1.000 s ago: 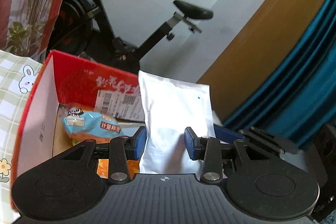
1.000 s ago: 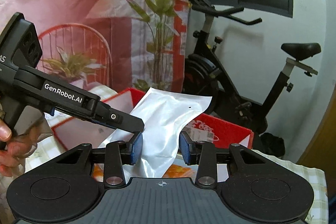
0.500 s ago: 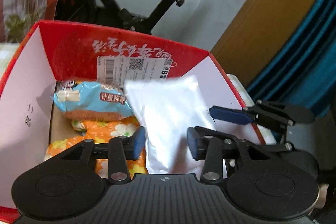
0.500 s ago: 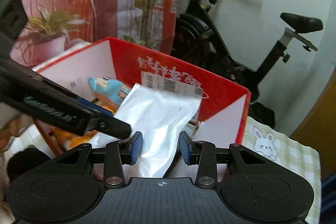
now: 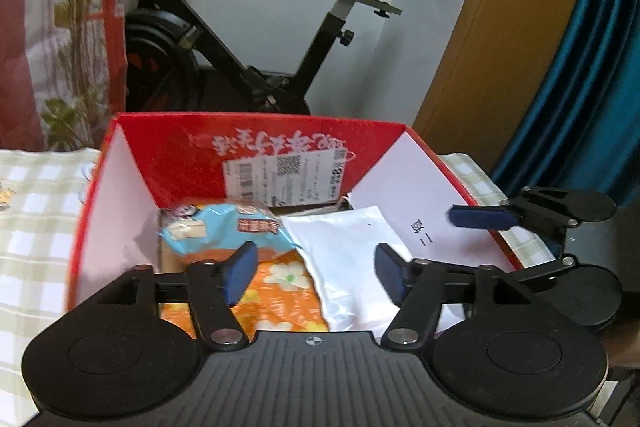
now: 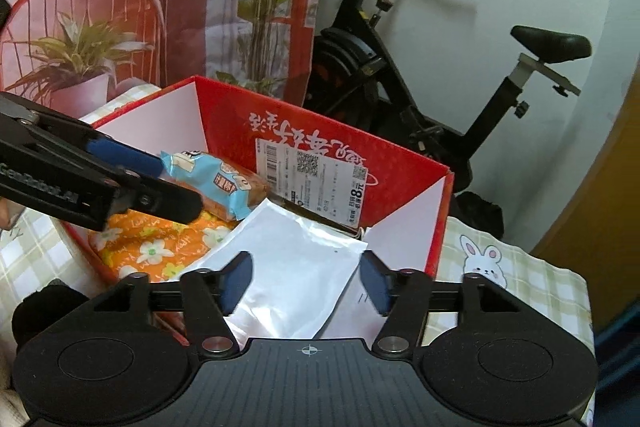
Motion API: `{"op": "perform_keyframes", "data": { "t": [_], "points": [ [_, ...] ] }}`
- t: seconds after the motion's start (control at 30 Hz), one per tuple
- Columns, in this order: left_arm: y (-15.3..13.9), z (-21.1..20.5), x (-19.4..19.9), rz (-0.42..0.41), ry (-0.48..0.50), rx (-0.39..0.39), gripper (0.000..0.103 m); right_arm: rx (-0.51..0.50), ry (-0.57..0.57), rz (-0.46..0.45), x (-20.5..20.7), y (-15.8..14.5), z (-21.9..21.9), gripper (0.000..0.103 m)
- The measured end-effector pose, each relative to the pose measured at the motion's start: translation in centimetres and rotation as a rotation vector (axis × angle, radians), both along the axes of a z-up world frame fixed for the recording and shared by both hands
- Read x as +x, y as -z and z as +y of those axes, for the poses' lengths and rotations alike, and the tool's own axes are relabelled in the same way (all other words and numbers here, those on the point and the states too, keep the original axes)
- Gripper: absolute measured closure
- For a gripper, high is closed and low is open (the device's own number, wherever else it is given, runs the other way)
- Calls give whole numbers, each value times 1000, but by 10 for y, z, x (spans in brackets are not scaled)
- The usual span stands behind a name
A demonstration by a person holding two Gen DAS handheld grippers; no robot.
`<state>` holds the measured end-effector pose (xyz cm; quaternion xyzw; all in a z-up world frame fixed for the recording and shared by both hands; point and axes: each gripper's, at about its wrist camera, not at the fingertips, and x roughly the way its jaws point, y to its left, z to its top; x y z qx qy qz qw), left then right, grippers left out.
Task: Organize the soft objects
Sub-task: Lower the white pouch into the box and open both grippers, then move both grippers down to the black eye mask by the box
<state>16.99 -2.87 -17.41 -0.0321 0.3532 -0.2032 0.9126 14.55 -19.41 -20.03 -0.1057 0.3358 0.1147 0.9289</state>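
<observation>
Left claw (image 5: 314, 273) and right claw (image 6: 306, 281) both hang over the red cardboard box (image 5: 256, 141), each with jaws spread apart and nothing gripped. White pouch (image 6: 288, 269) lies loose in the box, against the right-hand wall from the left wrist view, between each claw's fingers but touching neither as far as I can tell.

Box contents visible:
- white pouch, flat, slightly crumpled, one corner propped toward the back wall
- blue-wrapped bread snack (image 5: 224, 229) at the back left
- orange floral packet (image 6: 156, 245) underneath, the snack resting on it

Shipping label (image 6: 316, 183) is stuck on the inside of the back wall. Box sits on a checked tablecloth (image 6: 520, 279) with a rabbit print, covering the tabletop. Exercise bike (image 5: 256, 39) behind, not relevant.

Progress, my read: three soft items are in the box, so the placing of the pouch looks done. No other loose soft items show on the visible cloth, but both views are narrow, so can't say whether more remain out of frame. If anything's left here, it's flattening the pouch so it sits level beside the other two. Left-wrist view is a bit blurred.
</observation>
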Motion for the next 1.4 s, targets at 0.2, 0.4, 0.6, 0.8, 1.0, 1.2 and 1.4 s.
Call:
{"op": "perform_keyframes", "data": {
  "t": [0.2,0.4,0.6,0.8,1.0,1.2,1.4],
  "points": [
    [-16,17,-15,-58,-42,32,3,53,55,-38,-16,-11,-4,2],
    [-25,34,-33,-92,-82,46,0,107,83,-76,-38,-22,0,0],
    [-30,46,-55,-133,-89,73,0,138,121,-124,-60,-29,8,0],
    [-26,54,-77,-153,-91,94,0,138,172,-183,-82,-31,17,0],
    [-19,64,-97,-158,-121,66,0,180,195,-210,-101,-26,15,0],
    [-12,67,-110,-159,-139,57,0,216,205,-253,-118,-21,12,0],
    [1,71,-121,-122,-164,27,0,241,203,-255,-133,-9,10,0]
  ]
}}
